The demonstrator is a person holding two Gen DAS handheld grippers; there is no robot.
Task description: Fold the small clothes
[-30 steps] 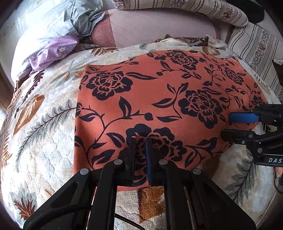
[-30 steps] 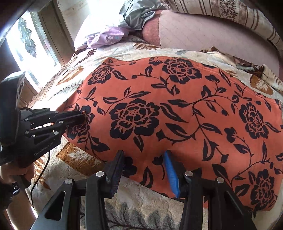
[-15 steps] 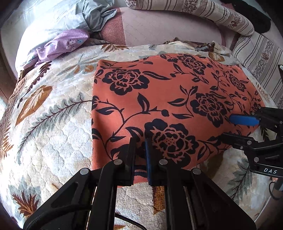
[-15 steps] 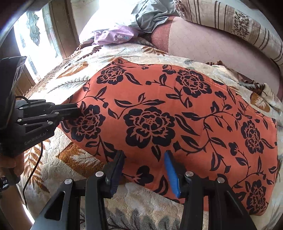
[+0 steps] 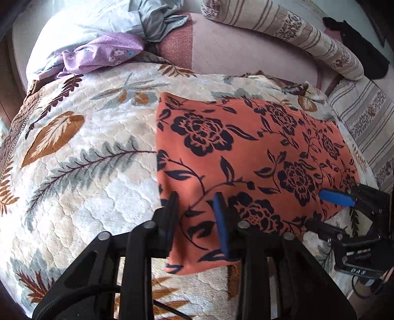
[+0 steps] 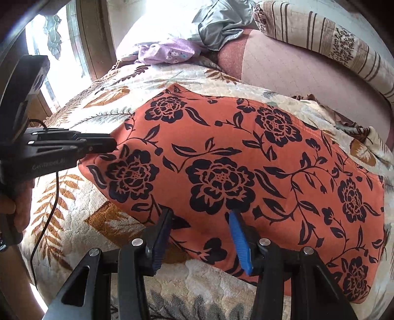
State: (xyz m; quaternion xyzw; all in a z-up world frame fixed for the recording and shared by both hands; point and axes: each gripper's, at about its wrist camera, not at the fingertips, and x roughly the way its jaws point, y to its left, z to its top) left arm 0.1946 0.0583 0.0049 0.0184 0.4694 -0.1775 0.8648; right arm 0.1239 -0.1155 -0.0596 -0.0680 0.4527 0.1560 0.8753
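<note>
An orange garment with black flowers (image 5: 246, 157) lies flat on the quilted bedspread; it also shows in the right wrist view (image 6: 246, 167). My left gripper (image 5: 197, 209) is open over the garment's near left corner, its fingers apart above the cloth. It shows from the side in the right wrist view (image 6: 108, 145) at the garment's left edge. My right gripper (image 6: 199, 226) is open over the near edge of the garment. In the left wrist view it (image 5: 320, 209) sits at the garment's right corner.
The cream leaf-patterned bedspread (image 5: 81, 172) surrounds the garment. A purple cloth (image 5: 103, 51) and a grey cloth (image 5: 157, 19) lie at the far left. A striped bolster (image 5: 295, 32) and a pink sheet (image 5: 234, 54) lie behind. A window (image 6: 61, 44) is at left.
My left gripper was shut on the garment's near edge and has opened, letting it go. The garment now lies further right in the left wrist view. My right gripper stays open.
</note>
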